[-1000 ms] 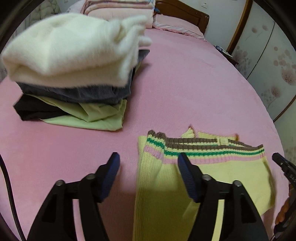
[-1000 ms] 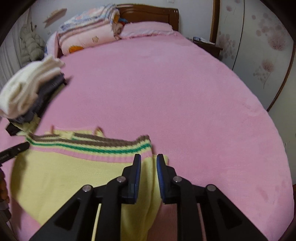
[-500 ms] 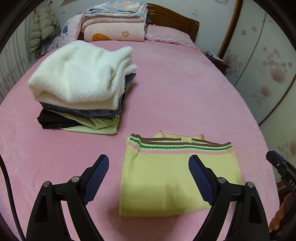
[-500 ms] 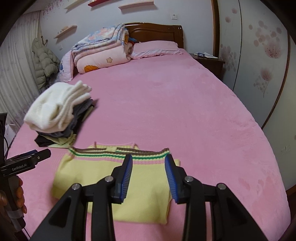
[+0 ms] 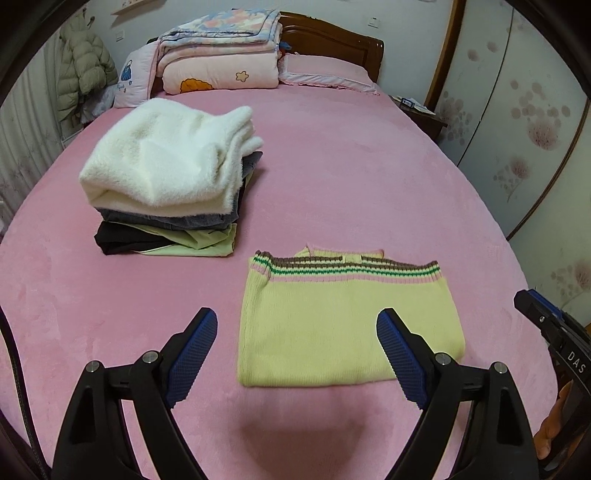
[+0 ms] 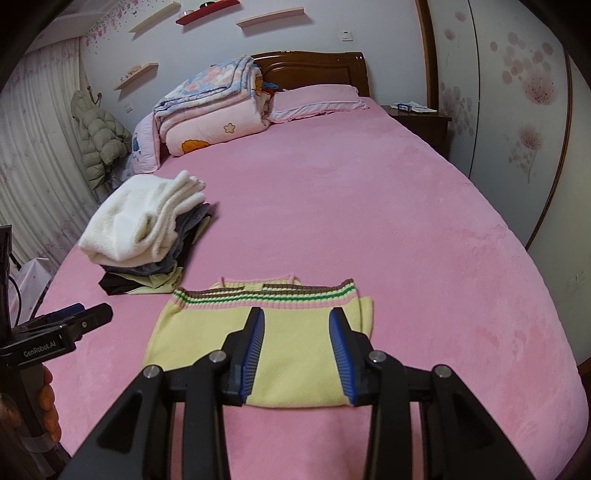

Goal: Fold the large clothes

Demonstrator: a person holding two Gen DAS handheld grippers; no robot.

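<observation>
Sweater [image 5: 343,321], yellow knit with striped hem, lies flat on the pink bed [image 5: 351,166] as a finished rectangle, hem band at the far edge, folded edge nearest the cameras. Nothing is touching it.

What changed: a second ago the right gripper [image 6: 299,350] was nearly closed right at the knit and the left gripper [image 5: 295,347] sat low over it. Half a second ago both were already backing off, the right one only partly open. Now both are lifted clear, and both jaw pairs are spread wide and hold nothing. The garment shape matches the frame half a second back, so the release didn't disturb it.

Meaning, as I read it: the fold on this piece is done. What probably remains is moving it onto the stack of folded clothes [image 5: 173,184], which sits beyond it to the left with a fluffy white sweater [image 5: 166,155] on top. The two are near each other but not touching.

View differences:
- Left wrist shows the stack layers clearly: white, grey, black, light green. It also catches the right gripper's tip at the right edge.
- Right wrist shows a loose yellow flap [image 6: 365,314] sticking out past the sweater's right side, so that edge isn't quite square. It also shows the left gripper off to the left, the folded quilts [image 6: 210,107] and pillow [image 6: 317,99] by the headboard, and wall shelves [image 6: 207,7].
</observation>
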